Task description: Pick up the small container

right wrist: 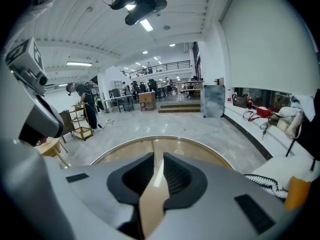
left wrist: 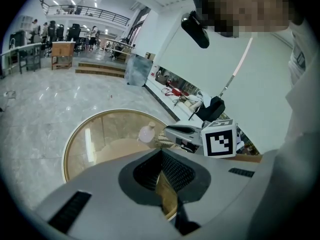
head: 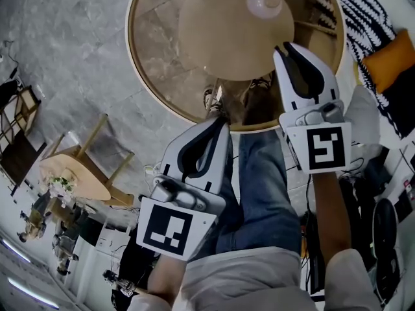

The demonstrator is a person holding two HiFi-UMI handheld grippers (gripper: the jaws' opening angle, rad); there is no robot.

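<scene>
The small container (head: 264, 2), a pale rounded bottle with a cap, stands on the far part of the round glass table (head: 139, 50). It also shows in the left gripper view as the container (left wrist: 146, 132), beyond the jaws. My right gripper (head: 284, 48) hangs over the table's near right edge, well short of the container, its jaws a narrow slit apart and holding nothing. My left gripper (head: 224, 122) hovers in front of the table's near rim, above the person's lap, tips together and empty. In the right gripper view, the right gripper (right wrist: 155, 156) points across the table (right wrist: 125, 149), and the container is not visible there.
A black-and-white striped fabric (head: 363, 11) and an orange cushion (head: 392, 60) lie right of the table. The person's jeans (head: 259, 186) and shoes (head: 213, 100) show under the glass. A small wooden side table (head: 74, 173) stands at the left. The floor is grey marble.
</scene>
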